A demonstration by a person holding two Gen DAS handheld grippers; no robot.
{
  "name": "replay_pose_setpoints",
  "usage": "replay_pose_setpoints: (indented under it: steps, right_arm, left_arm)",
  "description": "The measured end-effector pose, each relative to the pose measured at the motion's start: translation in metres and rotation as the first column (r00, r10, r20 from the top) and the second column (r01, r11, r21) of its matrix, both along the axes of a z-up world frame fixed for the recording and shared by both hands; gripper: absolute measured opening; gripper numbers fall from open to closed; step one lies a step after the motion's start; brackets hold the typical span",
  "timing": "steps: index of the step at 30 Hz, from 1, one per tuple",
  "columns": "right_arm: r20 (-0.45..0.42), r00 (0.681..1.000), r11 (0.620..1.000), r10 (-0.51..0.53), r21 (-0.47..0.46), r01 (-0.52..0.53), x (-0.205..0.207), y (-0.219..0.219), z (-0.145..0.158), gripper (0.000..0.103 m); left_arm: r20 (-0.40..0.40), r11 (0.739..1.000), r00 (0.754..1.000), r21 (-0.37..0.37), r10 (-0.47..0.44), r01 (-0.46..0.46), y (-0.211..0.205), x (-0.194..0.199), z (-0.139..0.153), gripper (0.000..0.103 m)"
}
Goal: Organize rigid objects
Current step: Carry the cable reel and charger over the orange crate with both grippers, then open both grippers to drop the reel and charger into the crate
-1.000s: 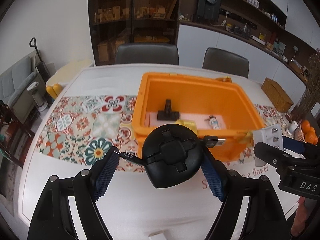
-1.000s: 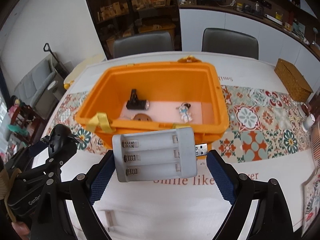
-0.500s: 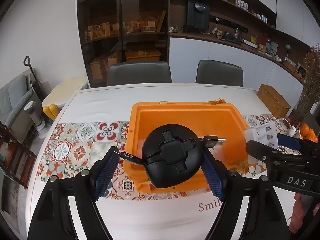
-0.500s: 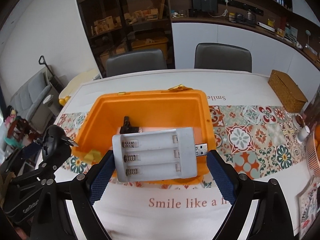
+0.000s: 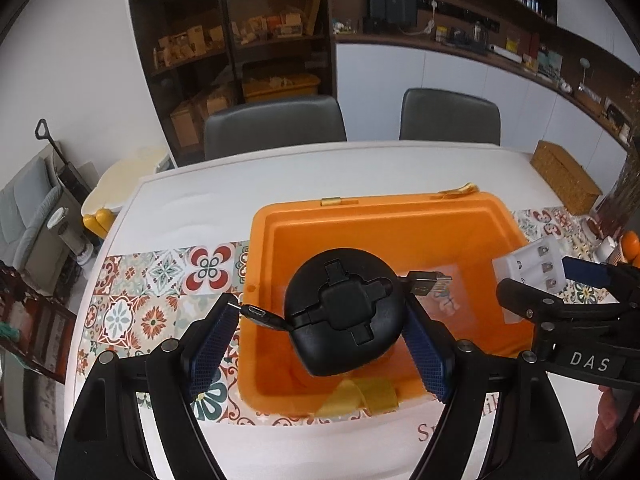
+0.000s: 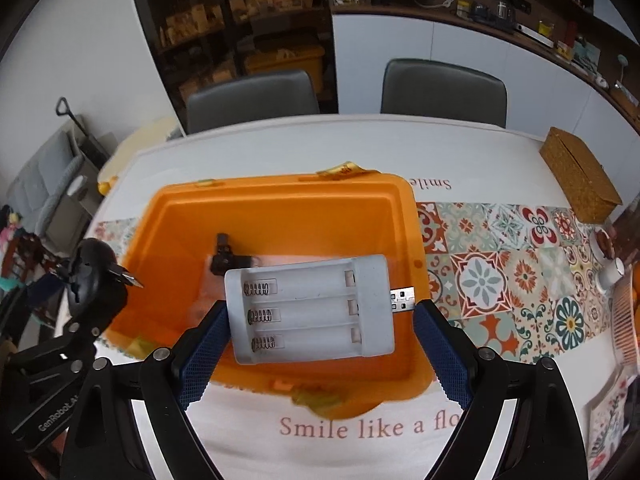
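Both grippers have travelled forward and up over the last second, so the big orange plastic bin [image 5: 384, 216] that sat ahead of them now lies directly underneath, its open mouth filling the middle of each wrist view. That puts both loads above the drop zone; to my eye only the release is left for these two items.

The left gripper [image 5: 320, 340] hangs over the near-left part of the bin with its blue-padded fingers [image 5: 424, 356] pinching a round black retractable cable reel [image 5: 344, 312]. A silver USB plug [image 5: 430, 282] juts from the reel toward the right, and a smaller black connector [image 5: 256, 314] sticks out to the left, so its long line runs crosswise between the fingers.

The right gripper [image 6: 320, 344] hovers over the near half of the bin, fingers [image 6: 440, 356] closed against the ends of a white plastic three-slot battery charger [image 6: 310, 310]. The charger lies flat, slots facing up, long axis side to side, its USB tab [image 6: 402, 300] pointing right.

Down on the bin floor a small black clip-like gadget [image 6: 226, 256] already rests near the back left, below the charger's drop path or just beside it.
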State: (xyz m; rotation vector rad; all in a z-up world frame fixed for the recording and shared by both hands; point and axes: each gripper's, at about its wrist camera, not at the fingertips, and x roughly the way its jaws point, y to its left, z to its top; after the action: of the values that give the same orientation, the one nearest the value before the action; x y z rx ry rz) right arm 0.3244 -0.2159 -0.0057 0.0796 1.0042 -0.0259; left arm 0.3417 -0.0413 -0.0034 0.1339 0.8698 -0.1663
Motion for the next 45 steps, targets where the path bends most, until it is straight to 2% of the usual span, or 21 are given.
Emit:
replay_pose_setpoints:
  steps: [10,19,26,33,36,40,45]
  right_arm:
    - [-0.077,0.997,0.999,0.002,-0.048,-0.006,0.028,0.001,-0.013,0.091]
    - [-0.096,0.995,0.998,-0.002,-0.059,-0.004,0.036,0.000,-0.018,0.091]
    - [-0.112,0.994,0.998,-0.003,-0.066,-0.005,0.041,-0.001,-0.024,0.091]
    - [-0.113,0.994,0.998,-0.004,-0.055,-0.002,0.043,-0.003,-0.025,0.091]
    - [-0.111,0.994,0.999,0.004,-0.042,-0.009,0.043,-0.003,-0.023,0.091]
    - [-0.113,0.993,0.999,0.026,-0.036,-0.030,0.043,0.003,-0.023,0.091]
    - [-0.123,0.991,0.998,0.061,-0.011,-0.062,0.045,0.013,-0.026,0.091]
  left_arm:
    - [-0.138,1.000,0.990,-0.006,-0.018,0.018,-0.011,0.036,-0.027,0.081]
    - [-0.250,1.000,0.968,-0.004,-0.017,0.016,-0.019,0.054,-0.051,0.081]
    - [-0.289,1.000,0.957,0.024,-0.005,0.013,-0.024,0.059,-0.061,0.082]
    - [-0.242,0.999,0.970,0.041,0.013,-0.003,-0.019,0.058,-0.045,0.083]
    - [-0.200,0.995,0.978,0.095,0.060,-0.042,-0.012,0.052,-0.033,0.089]
    - [-0.158,0.985,0.981,0.146,0.112,-0.089,-0.001,0.042,-0.022,0.090]
    - [-0.134,0.980,0.977,0.128,0.168,-0.151,0.017,0.027,-0.014,0.093]
